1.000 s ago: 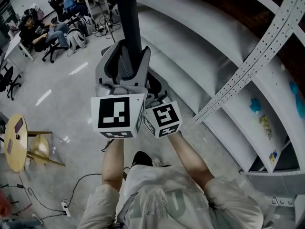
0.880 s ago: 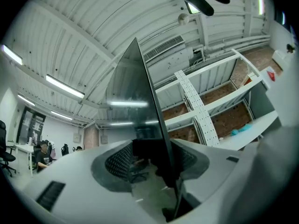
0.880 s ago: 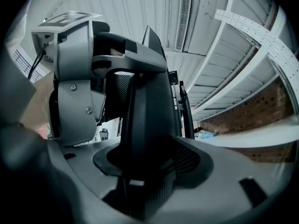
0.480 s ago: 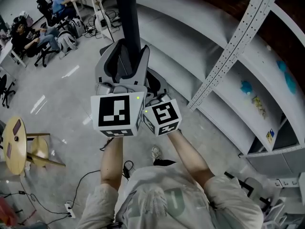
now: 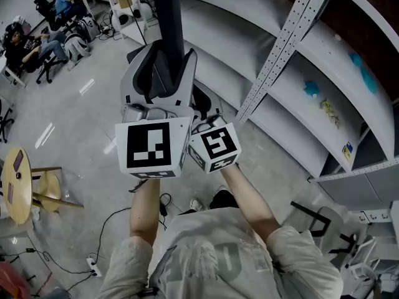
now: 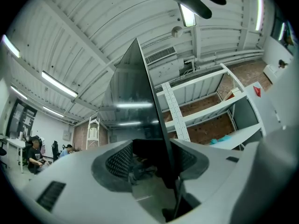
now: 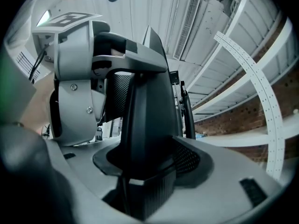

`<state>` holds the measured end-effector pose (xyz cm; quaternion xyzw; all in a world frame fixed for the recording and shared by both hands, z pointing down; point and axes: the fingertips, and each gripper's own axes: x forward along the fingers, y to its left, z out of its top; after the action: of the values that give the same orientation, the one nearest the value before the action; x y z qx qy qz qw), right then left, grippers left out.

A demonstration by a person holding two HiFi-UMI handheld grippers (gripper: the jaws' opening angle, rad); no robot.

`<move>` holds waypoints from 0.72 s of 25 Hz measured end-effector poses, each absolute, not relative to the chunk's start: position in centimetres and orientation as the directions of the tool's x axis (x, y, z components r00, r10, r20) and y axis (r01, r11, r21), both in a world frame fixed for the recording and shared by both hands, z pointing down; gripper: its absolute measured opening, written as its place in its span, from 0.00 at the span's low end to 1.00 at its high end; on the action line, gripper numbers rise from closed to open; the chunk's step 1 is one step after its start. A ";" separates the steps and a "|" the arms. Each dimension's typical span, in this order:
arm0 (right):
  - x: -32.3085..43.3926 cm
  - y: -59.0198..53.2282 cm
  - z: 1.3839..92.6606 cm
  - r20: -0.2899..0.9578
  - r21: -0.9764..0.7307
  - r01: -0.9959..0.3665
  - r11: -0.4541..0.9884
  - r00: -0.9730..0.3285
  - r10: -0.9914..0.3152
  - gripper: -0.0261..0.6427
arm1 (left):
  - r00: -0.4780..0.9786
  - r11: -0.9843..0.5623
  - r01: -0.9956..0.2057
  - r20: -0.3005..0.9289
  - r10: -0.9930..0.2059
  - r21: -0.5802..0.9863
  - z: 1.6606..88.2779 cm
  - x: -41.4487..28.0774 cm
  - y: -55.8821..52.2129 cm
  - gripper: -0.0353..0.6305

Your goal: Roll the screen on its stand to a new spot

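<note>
The screen (image 5: 167,23) is seen edge-on as a dark slab rising at the top middle of the head view, just left of the white shelving rack (image 5: 293,104). It is clamped by both tools. The left gripper (image 5: 163,64) is closed on it with its jaws set wide about the slab. The right gripper (image 7: 148,149) is closed on it just beside, and the black body fills the gap between its pads.

Compared with a second ago, the grip is unchanged, and the screen and both grippers are found at the same place in the head view. The room, however, has slid past. The rack's perforated upright (image 5: 274,48) is now set steeper and nearer the screen, and the seated people (image 5: 37,42) have been carried toward the upper left corner.

Bare floor (image 5: 75,117) is left open on the screen's left, as far as the round wooden table (image 5: 14,185) at the picture's edge. On the right, the rack's lowest shelves lie close. A cable (image 5: 109,229) and a power strip (image 5: 93,265) are laid on the floor at lower left, near the person's feet.

Only in the left gripper view are the ceiling strip lights (image 6: 58,84) shown, along with their reflections in the glossy panel. Only in the right gripper view is the left gripper's body seen from the side, beside the slab. The floor is shown by the head view alone.
</note>
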<state>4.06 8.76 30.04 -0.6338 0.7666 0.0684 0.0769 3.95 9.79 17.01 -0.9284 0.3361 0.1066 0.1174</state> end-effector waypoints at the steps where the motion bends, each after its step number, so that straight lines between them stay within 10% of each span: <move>1: 4.1 9.5 30.1 -0.205 0.007 -0.983 0.184 -0.182 -0.962 0.43 | 0.753 -0.749 -0.647 -0.276 -0.597 -0.143 17.1 4.0 10.5 0.43; 18: 14.4 25.4 30.7 -0.185 0.024 -0.972 0.235 -0.235 -0.954 0.43 | 0.744 -0.757 -0.645 -0.312 -0.591 -0.105 17.5 14.3 26.7 0.43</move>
<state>14.44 25.42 30.66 -0.6149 0.7830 0.0669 0.0655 14.25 26.68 17.54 -0.9281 0.3328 0.1310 0.1035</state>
